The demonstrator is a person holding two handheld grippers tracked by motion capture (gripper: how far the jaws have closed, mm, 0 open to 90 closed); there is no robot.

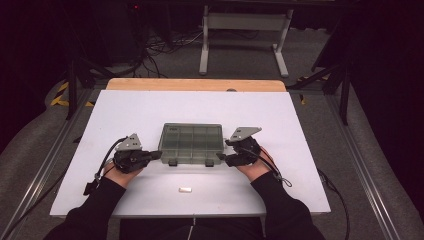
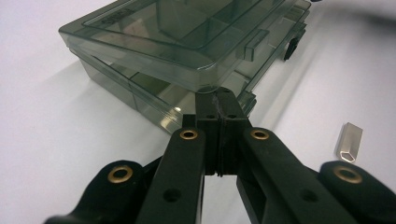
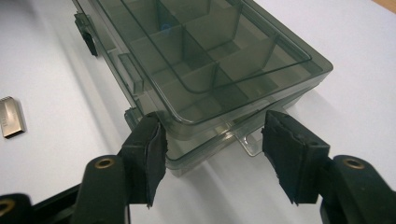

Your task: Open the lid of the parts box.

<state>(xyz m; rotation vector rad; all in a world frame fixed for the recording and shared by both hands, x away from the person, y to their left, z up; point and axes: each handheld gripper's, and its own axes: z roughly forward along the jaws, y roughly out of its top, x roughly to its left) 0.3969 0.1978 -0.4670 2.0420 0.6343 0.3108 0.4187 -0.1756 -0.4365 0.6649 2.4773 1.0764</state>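
A smoky green see-through compartment box [image 1: 192, 142] [image 2: 187, 42] [image 3: 210, 60] lies in the middle of the white table, with its lid slightly raised at the near left corner. My left gripper [image 1: 159, 155] [image 2: 218, 100] is shut, and its tips sit right at that corner under the lid's edge. My right gripper [image 1: 220, 159] [image 3: 215, 128] is open at the box's near right corner, which sits between its pads without being pressed. A small silvery metal piece [image 1: 185, 190] [image 2: 349, 142] [image 3: 11, 116] lies on the table nearer the person.
Two dark latches [image 1: 172, 162] [image 3: 88, 39] sit on the box's near side. The white tabletop [image 1: 300, 150] has a wooden strip [image 1: 195, 85] along its far edge. Beyond it are floor cables and a white stand [image 1: 245, 30].
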